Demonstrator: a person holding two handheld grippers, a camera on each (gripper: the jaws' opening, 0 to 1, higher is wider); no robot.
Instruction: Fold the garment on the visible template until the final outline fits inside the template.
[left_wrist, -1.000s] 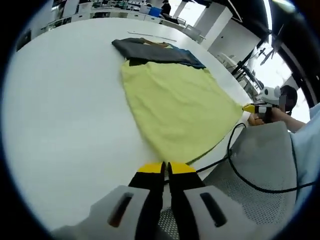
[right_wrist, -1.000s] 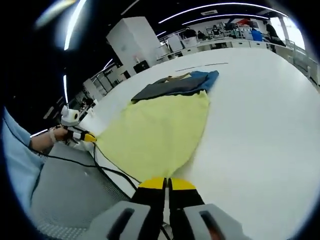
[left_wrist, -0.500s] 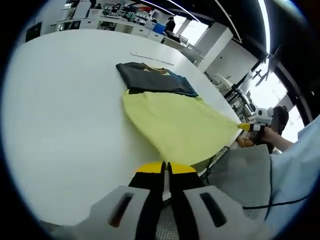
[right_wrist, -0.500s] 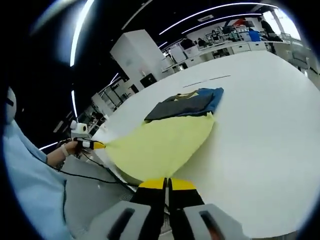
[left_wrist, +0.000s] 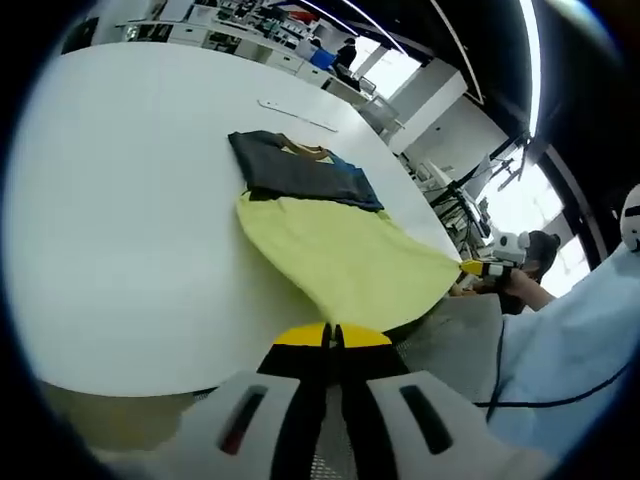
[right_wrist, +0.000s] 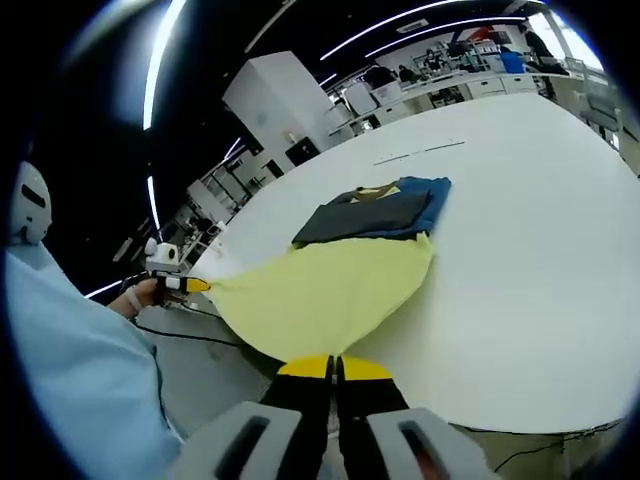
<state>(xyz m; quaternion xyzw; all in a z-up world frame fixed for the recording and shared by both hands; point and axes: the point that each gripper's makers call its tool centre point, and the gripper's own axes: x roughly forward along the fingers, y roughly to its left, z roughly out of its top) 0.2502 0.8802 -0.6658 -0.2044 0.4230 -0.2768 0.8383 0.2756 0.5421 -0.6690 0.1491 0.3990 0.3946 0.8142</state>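
A yellow garment lies spread on the white table, and its near hem hangs past the table's edge. The left gripper is shut on one near corner. The right gripper pinches the other corner, out to the side. In the right gripper view the yellow garment stretches from the right gripper, shut on it, to the left gripper. A folded stack of dark grey and blue garments lies at the yellow garment's far end.
A thin pale strip lies on the table beyond the stack. A person's light-blue sleeve, a black cable and a grey seat sit below the table edge. Desks stand far behind.
Both grippers have drawn back and away from the table with the yellow corners held. The hem now hangs off the edge and the garment is stretched tauter.
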